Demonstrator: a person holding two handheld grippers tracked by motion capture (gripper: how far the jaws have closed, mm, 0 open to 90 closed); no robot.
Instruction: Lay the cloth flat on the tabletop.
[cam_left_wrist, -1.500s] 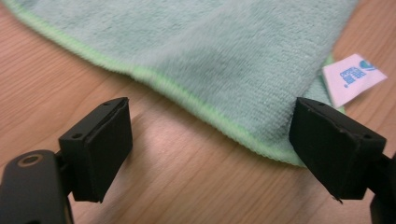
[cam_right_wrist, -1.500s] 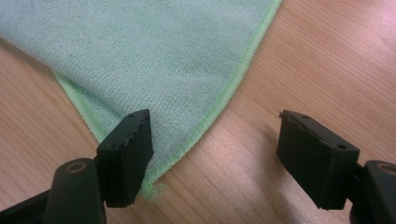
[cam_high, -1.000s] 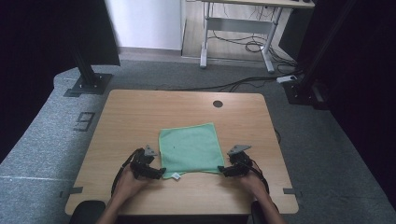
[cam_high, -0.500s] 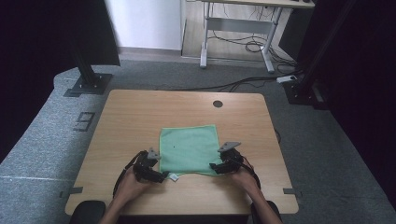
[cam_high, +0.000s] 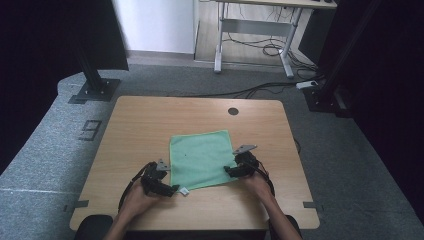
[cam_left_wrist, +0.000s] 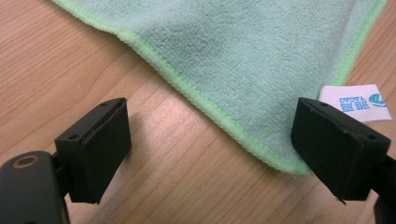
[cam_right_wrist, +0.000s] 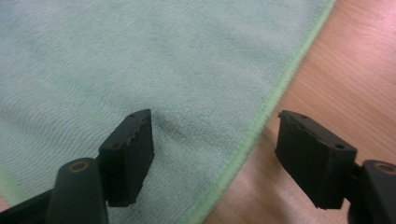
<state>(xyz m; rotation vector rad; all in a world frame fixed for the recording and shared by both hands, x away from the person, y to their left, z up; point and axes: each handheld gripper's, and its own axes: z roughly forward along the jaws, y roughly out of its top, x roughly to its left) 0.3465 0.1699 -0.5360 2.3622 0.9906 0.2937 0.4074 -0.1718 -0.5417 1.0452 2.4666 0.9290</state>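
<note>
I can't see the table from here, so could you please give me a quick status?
Left gripper open at cloth's near left corner. Right gripper open, straddling its right edge. Cloth flat on table, not gripped. Nothing in the way.

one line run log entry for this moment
left gripper: open, at cloth near-left corner | right gripper: open, straddling cloth's right edge | cloth: flat on table

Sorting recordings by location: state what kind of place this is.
Probably a lab or office workspace set up for recording: a bare wooden table on grey carpet, black stands beside it, and a desk with trailing cables behind.
</note>
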